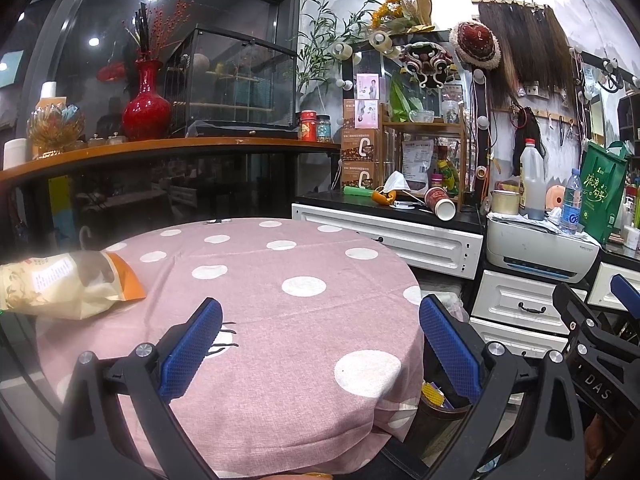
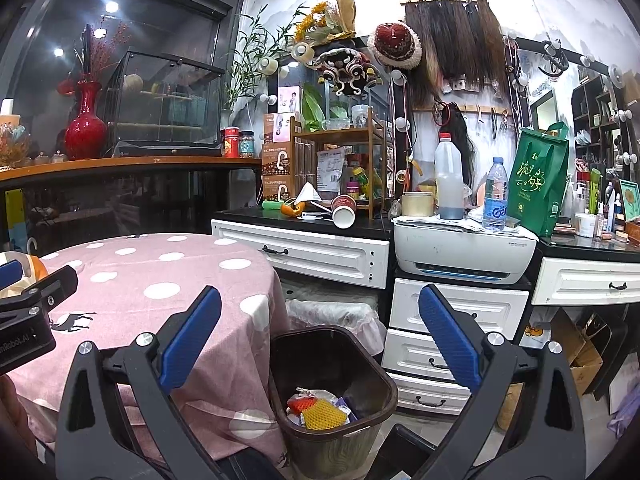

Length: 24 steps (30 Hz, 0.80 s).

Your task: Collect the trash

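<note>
A cream and orange snack bag (image 1: 68,282) lies on the pink dotted tablecloth (image 1: 256,280) at the far left. My left gripper (image 1: 320,344) hovers open above the table, to the right of the bag, with nothing between its blue pads. A dark trash bin (image 2: 332,396) stands on the floor beside the table, holding yellow and orange foam netting (image 2: 320,412) and paper scraps. My right gripper (image 2: 320,344) is open over the bin's mouth and holds nothing. A tipped paper cup (image 2: 345,210), an orange peel (image 2: 289,209) and a face mask (image 2: 308,192) lie on the black counter.
White drawers (image 2: 304,252) and a printer (image 2: 464,252) stand behind the bin. The counter is crowded with bottles (image 2: 494,196), a green bag (image 2: 538,184) and a wooden rack (image 2: 340,136). A red vase (image 1: 146,108) and a glass case (image 1: 236,80) sit on the brown shelf.
</note>
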Each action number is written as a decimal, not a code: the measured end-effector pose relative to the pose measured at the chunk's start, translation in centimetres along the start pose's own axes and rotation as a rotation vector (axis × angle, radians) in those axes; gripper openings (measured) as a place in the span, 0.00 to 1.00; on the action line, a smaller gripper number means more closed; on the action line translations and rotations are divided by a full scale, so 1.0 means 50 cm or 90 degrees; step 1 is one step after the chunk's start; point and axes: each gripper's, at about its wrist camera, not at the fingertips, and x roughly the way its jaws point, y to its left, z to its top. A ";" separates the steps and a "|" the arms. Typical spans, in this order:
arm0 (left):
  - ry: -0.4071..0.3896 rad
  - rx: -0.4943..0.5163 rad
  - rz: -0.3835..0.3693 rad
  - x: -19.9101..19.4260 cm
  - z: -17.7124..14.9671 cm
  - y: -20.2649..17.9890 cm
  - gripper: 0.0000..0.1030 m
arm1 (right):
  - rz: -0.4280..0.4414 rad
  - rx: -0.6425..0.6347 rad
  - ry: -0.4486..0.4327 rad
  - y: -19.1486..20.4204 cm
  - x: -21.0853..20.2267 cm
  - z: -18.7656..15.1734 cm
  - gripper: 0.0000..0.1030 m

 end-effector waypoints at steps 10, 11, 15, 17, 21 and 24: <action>0.009 0.000 -0.002 0.003 -0.005 -0.009 0.95 | 0.001 -0.001 0.002 -0.001 0.001 -0.004 0.95; 0.010 0.000 -0.002 0.002 -0.006 -0.010 0.95 | 0.001 -0.001 0.002 -0.001 0.002 -0.003 0.95; 0.013 0.002 0.003 0.002 -0.005 -0.014 0.95 | 0.000 -0.001 0.003 0.000 0.002 -0.002 0.95; 0.015 0.000 0.003 0.001 -0.006 -0.015 0.95 | 0.000 -0.001 0.004 0.000 0.002 -0.004 0.94; 0.021 -0.004 0.000 0.005 -0.004 -0.014 0.95 | 0.002 -0.003 0.004 0.001 0.002 -0.006 0.95; 0.022 -0.005 0.000 0.006 -0.004 -0.013 0.95 | 0.003 -0.004 0.006 0.001 0.004 -0.009 0.94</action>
